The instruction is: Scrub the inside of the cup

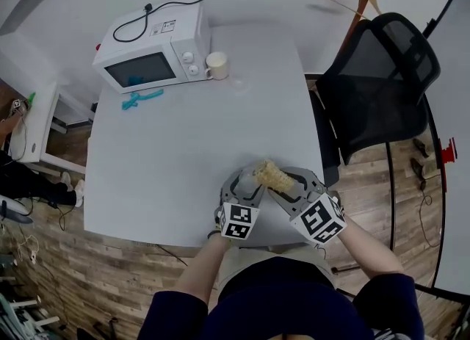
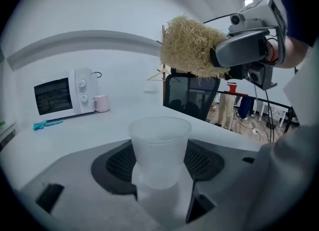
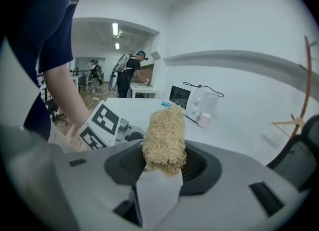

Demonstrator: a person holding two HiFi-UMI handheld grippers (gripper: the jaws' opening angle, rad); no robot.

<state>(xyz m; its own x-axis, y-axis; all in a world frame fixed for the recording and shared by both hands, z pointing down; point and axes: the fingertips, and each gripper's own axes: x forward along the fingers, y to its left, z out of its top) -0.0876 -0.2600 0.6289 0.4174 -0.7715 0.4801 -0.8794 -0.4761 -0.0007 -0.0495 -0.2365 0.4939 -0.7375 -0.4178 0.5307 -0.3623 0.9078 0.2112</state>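
My left gripper (image 2: 160,161) is shut on a translucent plastic cup (image 2: 160,147), held upright with its mouth open to the top. In the head view that gripper (image 1: 244,188) hangs over the grey table's (image 1: 176,162) front edge. My right gripper (image 3: 162,161) is shut on a straw-coloured loofah scrubber (image 3: 164,136). From the left gripper view the scrubber (image 2: 191,46) hangs above and to the right of the cup, apart from it, with the right gripper (image 2: 248,48) behind it. In the head view the scrubber (image 1: 272,175) lies between both grippers.
A white microwave (image 1: 153,48) stands at the table's far left, with a pale mug (image 1: 217,65) beside it and a teal object (image 1: 141,98) in front. A black office chair (image 1: 382,81) is at the table's right side. People stand in the room behind (image 3: 130,73).
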